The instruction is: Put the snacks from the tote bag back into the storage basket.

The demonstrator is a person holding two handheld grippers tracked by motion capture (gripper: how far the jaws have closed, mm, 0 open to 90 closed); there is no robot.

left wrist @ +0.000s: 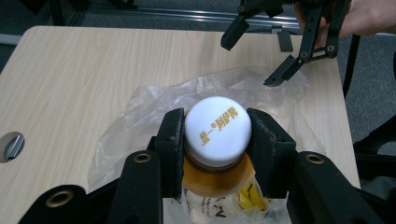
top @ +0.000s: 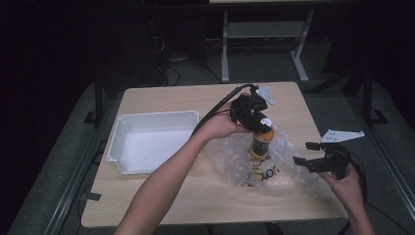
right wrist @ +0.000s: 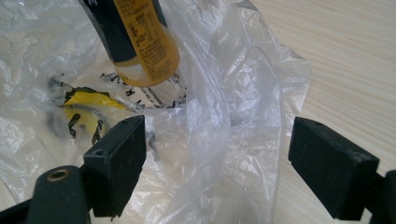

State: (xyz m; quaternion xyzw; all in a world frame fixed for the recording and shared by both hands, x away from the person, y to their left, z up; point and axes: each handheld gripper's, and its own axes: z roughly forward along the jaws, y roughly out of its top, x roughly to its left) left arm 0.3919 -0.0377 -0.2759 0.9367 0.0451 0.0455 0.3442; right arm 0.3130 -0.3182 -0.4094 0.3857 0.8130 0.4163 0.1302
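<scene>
over the middle of the counter (top: 161, 205) we are finding the left claw (left wrist: 217, 135) clamped on the white cap (left wrist: 217, 128) of an orange drink bottle (top: 259, 142), its pads pressing the cap from both sides. we are seeing the bottle standing upright, or nearly so, inside an open clear plastic bag (top: 288, 166), with its base low in the bag's mouth. the right claw (top: 309, 155) is hanging apart just beside the bag's right edge; in the right gripper view its jaws are standing wide with a loose fold of the bag (right wrist: 229, 140) between them and no pad pressing on it.

we are judging the bottle to be full and fairly heavy, stiff in the body and smooth on the label; the ribbed cap is giving the surest hold, and the present grip looks centred. we are judging the bag to be very light, limp and slippery, likely to cling to the bottle and rise with it unless the right claw pinches the fold and holds it down.

we are noting a pale wood-grain counter, flat and dry, carrying a white tray (top: 117, 147) well to the left of the bag. the room beyond is lying dark, with metal table legs (top: 225, 49) on a grey floor.
</scene>
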